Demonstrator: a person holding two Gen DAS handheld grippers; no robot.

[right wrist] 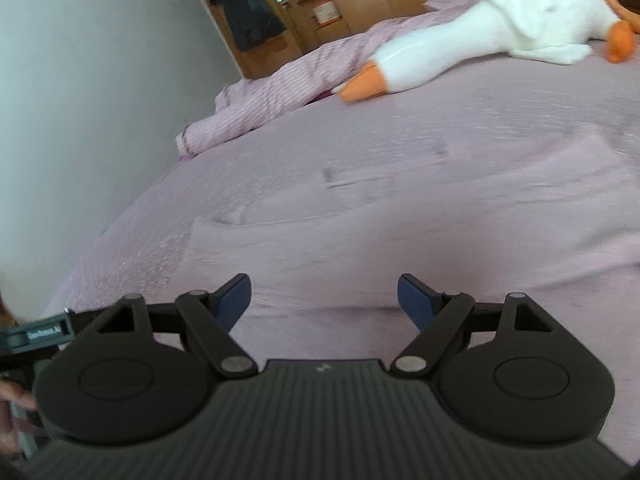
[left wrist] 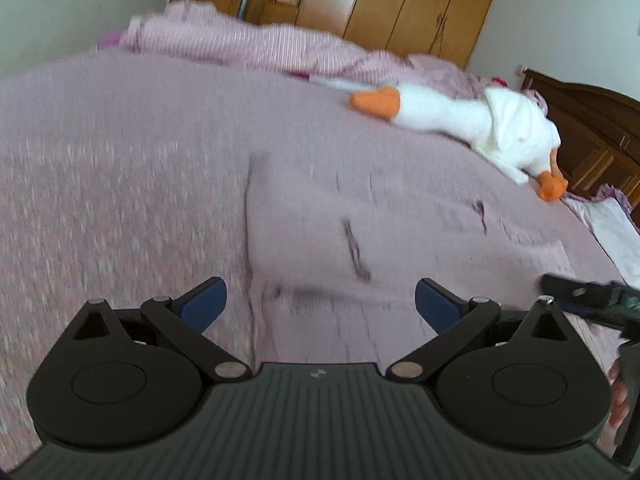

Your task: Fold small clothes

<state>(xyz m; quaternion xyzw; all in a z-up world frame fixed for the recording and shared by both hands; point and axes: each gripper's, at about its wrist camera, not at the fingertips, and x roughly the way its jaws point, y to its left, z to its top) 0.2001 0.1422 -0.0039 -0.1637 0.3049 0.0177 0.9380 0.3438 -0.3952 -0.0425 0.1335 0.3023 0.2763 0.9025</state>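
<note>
Bedroom, mauve bed cover (left wrist: 100,168) across both views, wooden wardrobes (left wrist: 400,4) at the far wall.

Left gripper (left wrist: 320,300): blue pads spread wide, nothing between them, hovering over the cloth. Directly ahead of its fingers, a small pinkish-mauve garment (left wrist: 360,232) laid flat, nearly the same shade as the cover, dark seam lines blurred. Off to its right edge, the other tool, dark and partly cut off. Farther ahead and right, a white plush goose (left wrist: 472,120) with orange beak and feet; beyond that, a rumpled striped pink quilt (left wrist: 240,44).

Right gripper (right wrist: 324,298): likewise wide apart and empty, low over the same garment (right wrist: 400,240), a folded edge just ahead of its left finger. Goose (right wrist: 500,32) far ahead to the right, quilt (right wrist: 272,96) ahead to the left.

Judged risks: garment and cover so close in colour that a pinch could catch the cover too, dragging both; motion blur hid the true hems, so a grab on a single layer or off-corner would likely skew the fold; uneven lifts between the two tools could twist the cloth.
</note>
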